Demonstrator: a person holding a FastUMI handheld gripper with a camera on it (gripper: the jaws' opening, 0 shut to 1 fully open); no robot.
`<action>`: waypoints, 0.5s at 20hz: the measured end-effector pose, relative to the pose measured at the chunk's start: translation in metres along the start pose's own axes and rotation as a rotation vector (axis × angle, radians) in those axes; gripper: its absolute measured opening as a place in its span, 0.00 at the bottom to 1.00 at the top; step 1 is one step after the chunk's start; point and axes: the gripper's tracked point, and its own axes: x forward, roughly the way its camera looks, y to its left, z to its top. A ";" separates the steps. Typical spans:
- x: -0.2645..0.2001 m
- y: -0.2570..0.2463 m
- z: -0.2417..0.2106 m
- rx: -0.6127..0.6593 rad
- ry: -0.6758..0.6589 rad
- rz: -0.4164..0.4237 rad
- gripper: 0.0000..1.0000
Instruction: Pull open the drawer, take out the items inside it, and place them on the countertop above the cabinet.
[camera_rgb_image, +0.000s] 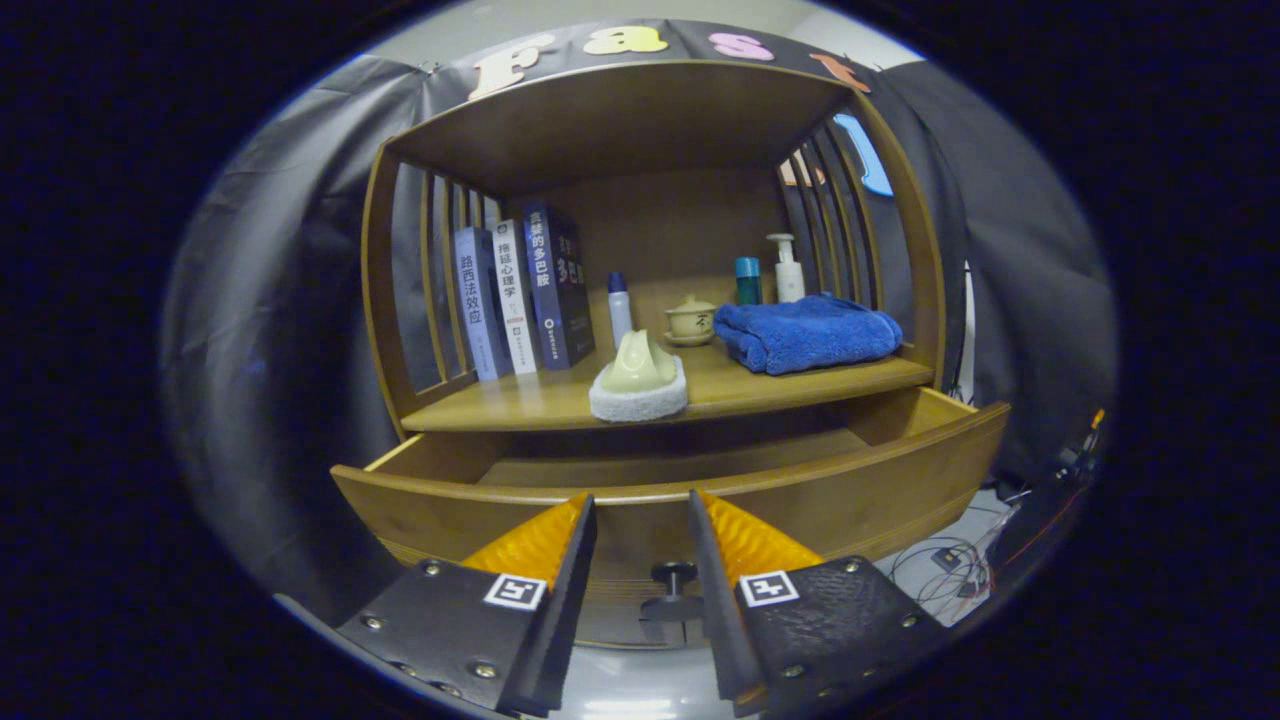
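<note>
Parted gripper (642, 520) jaws flank drawer (850, 490) knob (673, 575).

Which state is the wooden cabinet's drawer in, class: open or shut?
Open. The drawer front juts out ahead of the countertop, its inside floor showing; the knob sits between the open gripper fingers, ungripped.

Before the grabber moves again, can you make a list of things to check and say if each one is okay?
1. Wooden drawer pulled open: ok.
2. Gripper fingers open, holding nothing: ok.
3. Black round knob between the fingers, not pinched: ok.
4. Items left inside the drawer: cannot tell, its front wall hides the floor.
5. Free spot on the wooden countertop left of the pale green pot on a white cloth: ok.
</note>
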 end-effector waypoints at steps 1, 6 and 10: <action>0.006 0.000 0.001 0.000 0.001 0.002 0.56; 0.026 0.000 0.004 -0.004 0.011 0.010 0.56; 0.039 0.000 0.007 0.002 0.009 0.014 0.56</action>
